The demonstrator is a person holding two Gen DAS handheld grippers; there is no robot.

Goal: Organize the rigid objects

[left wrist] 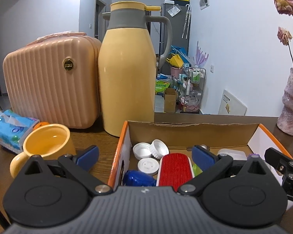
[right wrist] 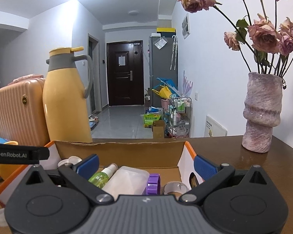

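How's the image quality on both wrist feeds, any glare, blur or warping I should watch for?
Left wrist view: ceiling glare at top centre, strong fisheye bending at the edges, and the open left tongs and cardboard box look sharp. Right wrist view: a blown-out ceiling light at the top, the vase leaning from distortion, and the open right tongs and green spray bottle look clear.

We are in a home. We see a dark front door point(right wrist: 125, 73) at the end of a tiled hallway, umbrellas point(right wrist: 173, 51) hanging on a tall grey cabinet point(right wrist: 162, 66), and a little cart of bottles point(right wrist: 180, 115). On the brown surface point(right wrist: 224, 156) stand a vase of dried roses point(right wrist: 261, 113), a yellow jug point(left wrist: 127, 78) and a pink suitcase point(left wrist: 48, 81).
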